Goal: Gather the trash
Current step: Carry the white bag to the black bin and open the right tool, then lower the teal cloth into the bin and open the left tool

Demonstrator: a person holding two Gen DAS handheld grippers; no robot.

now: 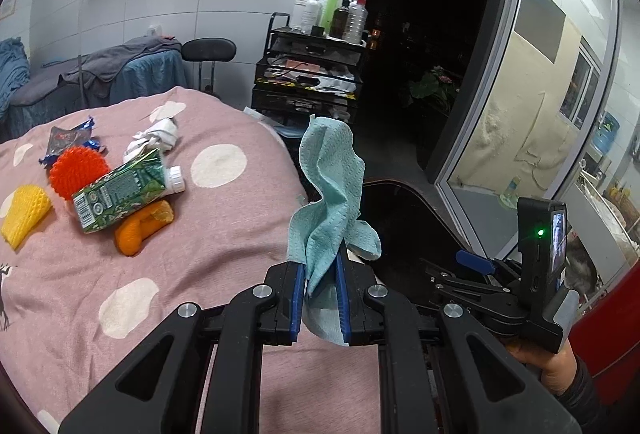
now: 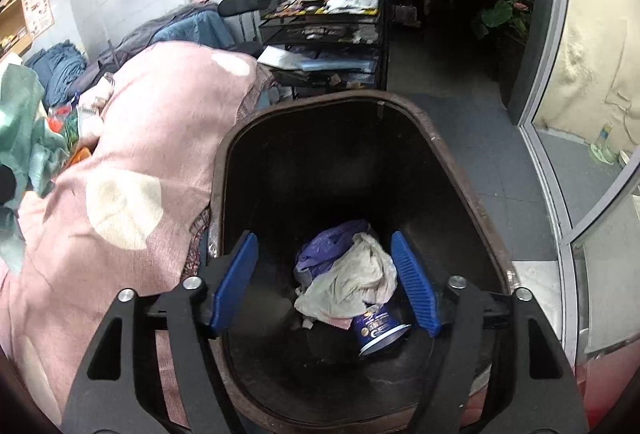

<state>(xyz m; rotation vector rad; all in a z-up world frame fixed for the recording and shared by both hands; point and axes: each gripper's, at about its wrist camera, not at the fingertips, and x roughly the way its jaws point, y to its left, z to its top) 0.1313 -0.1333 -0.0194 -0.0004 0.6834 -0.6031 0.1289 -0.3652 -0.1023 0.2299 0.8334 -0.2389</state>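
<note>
Teal paper towel [image 1: 332, 194] stands pinched between the closed jaws of the left gripper [image 1: 320, 276], its crumpled length rising above the fingertips. Off to their left, on the pink spotted blanket [image 1: 160, 254], lie a green carton [image 1: 124, 190], an orange spiky ball [image 1: 78, 170] and white crumpled paper [image 1: 154, 138]. The right gripper [image 2: 324, 254] hangs wide apart and empty over the dark bin [image 2: 460, 170]; below its jaws lie a blue cup [image 2: 380, 328] and crumpled rags [image 2: 348, 278].
</note>
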